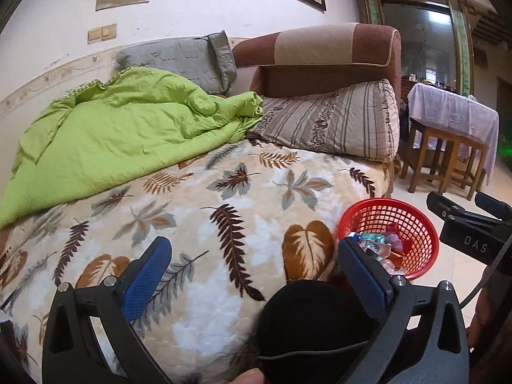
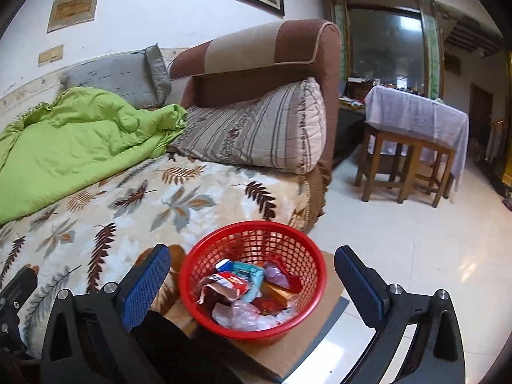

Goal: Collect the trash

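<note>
A red mesh basket (image 2: 198,288) stands on a cardboard-topped stool (image 2: 323,313) beside the bed, and it holds several crumpled wrappers (image 2: 230,283) and clear plastic. My right gripper (image 2: 252,265) hangs open just above and in front of the basket, nothing between its blue pads. In the left wrist view the same basket (image 1: 425,233) sits at the right. My left gripper (image 1: 256,249) is open over the leaf-patterned blanket (image 1: 204,224), empty. The right gripper's black body (image 1: 470,227) shows at the far right there.
A green quilt (image 1: 112,137), a grey pillow (image 1: 179,60) and a striped cushion (image 1: 332,121) lie on the bed against a brown headboard (image 1: 320,57). Wooden stools (image 2: 403,163) and a cloth-covered table (image 2: 416,112) stand on the tiled floor to the right. A dark knee (image 1: 307,320) is below.
</note>
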A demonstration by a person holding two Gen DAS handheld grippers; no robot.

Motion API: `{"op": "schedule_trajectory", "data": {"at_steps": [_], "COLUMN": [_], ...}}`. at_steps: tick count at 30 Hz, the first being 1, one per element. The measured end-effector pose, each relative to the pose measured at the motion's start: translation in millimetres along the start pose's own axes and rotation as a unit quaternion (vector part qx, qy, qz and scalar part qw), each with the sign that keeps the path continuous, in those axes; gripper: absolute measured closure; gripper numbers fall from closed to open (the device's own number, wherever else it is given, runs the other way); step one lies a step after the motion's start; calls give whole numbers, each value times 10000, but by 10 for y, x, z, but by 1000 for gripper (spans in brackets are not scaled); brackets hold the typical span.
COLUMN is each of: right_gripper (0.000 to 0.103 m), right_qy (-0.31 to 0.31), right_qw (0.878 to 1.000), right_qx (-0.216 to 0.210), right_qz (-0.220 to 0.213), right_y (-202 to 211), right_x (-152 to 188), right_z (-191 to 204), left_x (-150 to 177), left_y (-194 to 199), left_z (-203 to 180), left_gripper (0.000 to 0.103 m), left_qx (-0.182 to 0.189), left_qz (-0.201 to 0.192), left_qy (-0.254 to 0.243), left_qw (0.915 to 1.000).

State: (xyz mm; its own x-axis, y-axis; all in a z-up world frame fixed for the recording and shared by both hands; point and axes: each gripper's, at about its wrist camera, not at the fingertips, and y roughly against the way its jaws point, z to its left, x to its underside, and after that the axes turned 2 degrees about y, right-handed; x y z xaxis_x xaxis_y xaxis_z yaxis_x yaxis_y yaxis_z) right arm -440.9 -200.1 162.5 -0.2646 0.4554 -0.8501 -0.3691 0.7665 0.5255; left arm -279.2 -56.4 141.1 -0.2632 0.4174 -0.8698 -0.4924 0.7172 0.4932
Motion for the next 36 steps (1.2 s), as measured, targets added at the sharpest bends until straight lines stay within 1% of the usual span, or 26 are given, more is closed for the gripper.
{"op": "schedule_trajectory", "data": {"at_steps": [1,3,5,15,17,20,29,36], "right_gripper": [0,0,0,0,0,0,0,0], "right_qy": [-9,-12,-7,69,70,72,85,79], "right_qw": [10000,10000,9999,9994,9993,9993,9990,9990], "right_qx": [12,65,111,149,153,153,147,154], "right_qz": [-12,16,96,307,332,344,402,401], "right_y": [2,-6,-32,-120,-129,-138,-174,-170], "right_x": [2,1,5,23,27,28,55,54], "right_z": [-11,-27,-33,7,5,9,13,21], "left_x": [0,-4,-3,31,30,26,28,31], "left_y": [-4,-29,-87,-205,-229,-235,-194,-188], "left_z": [5,4,-9,-73,-59,-20,22,42], "left_gripper": [0,0,0,0,0,0,0,0], "left_qx": [-3,-158,-270,-465,-465,-563,-605,-509], "left_qz": [7,85,239,548,597,615,527,564], "left_qy": [9,9,-53,-295,-264,-175,-85,11], "left_qw": [10000,9998,9993,9970,9968,9964,9967,9971]}}
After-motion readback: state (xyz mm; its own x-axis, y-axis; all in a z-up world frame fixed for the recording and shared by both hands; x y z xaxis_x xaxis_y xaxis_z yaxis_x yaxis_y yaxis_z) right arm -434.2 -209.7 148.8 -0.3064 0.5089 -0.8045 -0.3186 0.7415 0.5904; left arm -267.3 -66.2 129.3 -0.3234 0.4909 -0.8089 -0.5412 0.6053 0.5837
